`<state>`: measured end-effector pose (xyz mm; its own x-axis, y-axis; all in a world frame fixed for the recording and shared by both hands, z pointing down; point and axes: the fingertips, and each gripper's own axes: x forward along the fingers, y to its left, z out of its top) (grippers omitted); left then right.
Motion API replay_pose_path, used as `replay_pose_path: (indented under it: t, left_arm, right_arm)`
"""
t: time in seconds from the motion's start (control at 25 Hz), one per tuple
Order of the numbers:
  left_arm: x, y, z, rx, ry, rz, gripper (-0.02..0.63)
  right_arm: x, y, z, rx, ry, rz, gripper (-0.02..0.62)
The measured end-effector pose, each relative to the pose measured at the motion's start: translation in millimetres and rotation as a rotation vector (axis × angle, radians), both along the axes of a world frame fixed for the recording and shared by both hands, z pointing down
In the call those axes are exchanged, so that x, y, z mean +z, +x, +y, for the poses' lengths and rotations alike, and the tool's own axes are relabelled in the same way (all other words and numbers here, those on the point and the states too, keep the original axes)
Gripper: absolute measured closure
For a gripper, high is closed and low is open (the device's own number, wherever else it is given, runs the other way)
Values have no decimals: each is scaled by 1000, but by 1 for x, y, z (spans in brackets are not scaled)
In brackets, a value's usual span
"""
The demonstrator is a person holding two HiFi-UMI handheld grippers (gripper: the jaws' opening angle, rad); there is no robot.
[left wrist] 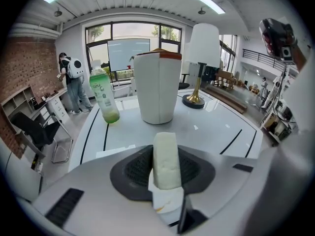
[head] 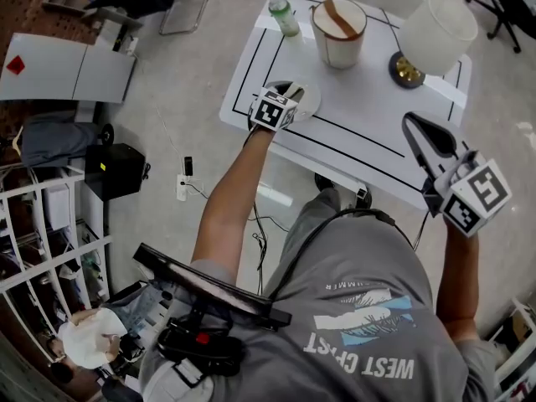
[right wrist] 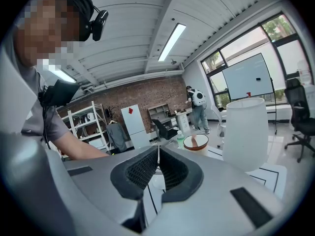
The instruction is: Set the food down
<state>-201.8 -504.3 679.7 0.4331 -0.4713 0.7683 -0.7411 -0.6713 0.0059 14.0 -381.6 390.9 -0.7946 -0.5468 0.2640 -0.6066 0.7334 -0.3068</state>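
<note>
Over the near left edge of the desk [head: 360, 107], head view, we see the left tongs [head: 293, 99], with a tub [head: 339, 32] and lamp [head: 437, 28] well behind. Left gripper view: they pinch the food [left wrist: 166, 156], a pale, soft-looking block in paper wrap, probably light and squashy, best gripped gently at the wrapped end. Right gripper view: right tongs [right wrist: 157, 163] closed together, empty, with a brick-walled room behind.

The gray shirt [head: 360, 342], near, bears small print "SUMMER" and larger "WEST COAST", one letter unclear. The green bottle [left wrist: 105, 96], far left, has an unreadable label. Left gripper [head: 293, 93] and right gripper [head: 412, 124] cubes show only square code markers.
</note>
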Motion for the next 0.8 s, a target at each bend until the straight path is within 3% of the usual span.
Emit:
replay_pose_path:
  t: [0.8]
  left_arm:
    - [51, -15, -1, 157, -34, -232, 497]
  right_arm:
    - [12, -2, -2, 23, -30, 26, 588]
